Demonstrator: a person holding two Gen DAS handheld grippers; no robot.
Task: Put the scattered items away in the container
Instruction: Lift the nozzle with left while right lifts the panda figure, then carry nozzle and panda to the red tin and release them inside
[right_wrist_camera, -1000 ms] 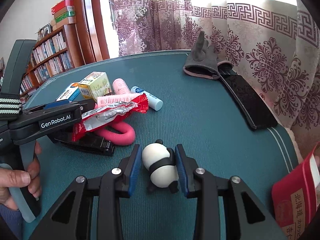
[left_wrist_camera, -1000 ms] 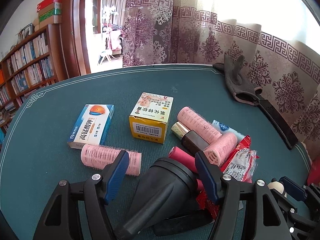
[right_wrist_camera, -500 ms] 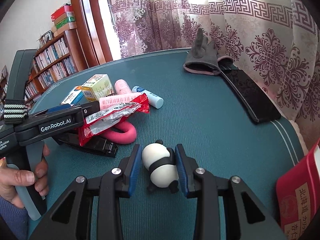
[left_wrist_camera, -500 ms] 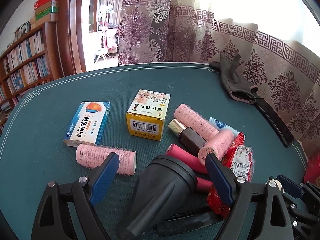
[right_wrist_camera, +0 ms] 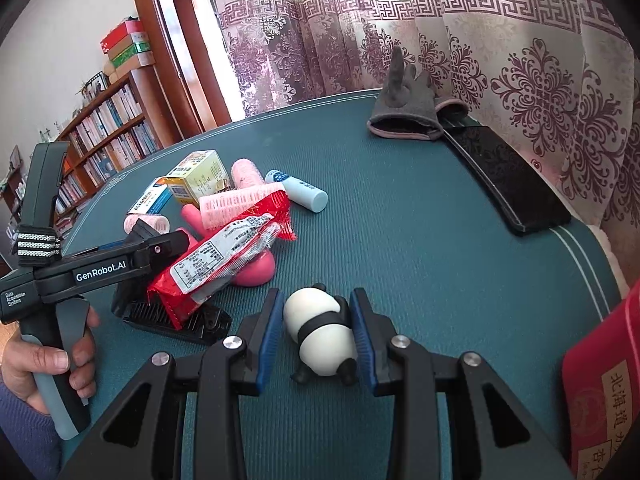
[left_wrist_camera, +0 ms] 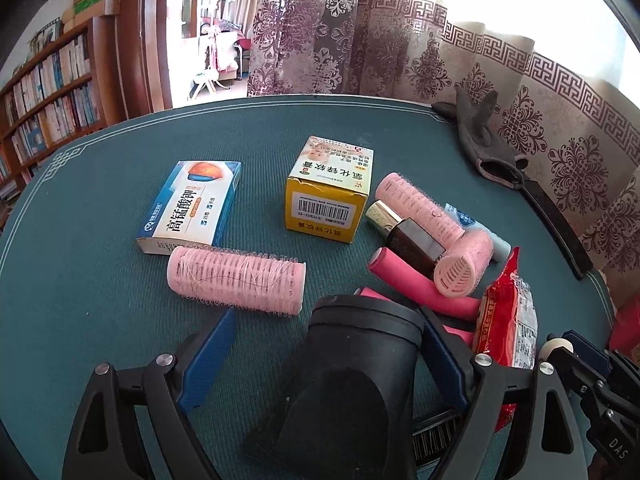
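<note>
L tool [left_wrist_camera: 320, 356] apart round black cone [left_wrist_camera: 360, 368] – rollers, boxes ahead, R tool [right_wrist_camera: 316, 328] clamped on panda [right_wrist_camera: 320, 328]

Left wrist view: taken from behind its own fingers [left_wrist_camera: 208, 356], aimed down and forward across green counter [left_wrist_camera: 80, 264] toward curtain [left_wrist_camera: 400, 52]; clutter seen close.
Right wrist view: set low over counter [right_wrist_camera: 420, 240], faced toward curtain [right_wrist_camera: 520, 60] and bookshelf [right_wrist_camera: 108, 136].
Shared by 2 views: red packet [left_wrist_camera: 508, 320] [right_wrist_camera: 224, 260], yellow box [left_wrist_camera: 328, 188] [right_wrist_camera: 196, 176], grey glove [left_wrist_camera: 480, 140] [right_wrist_camera: 404, 108].
</note>
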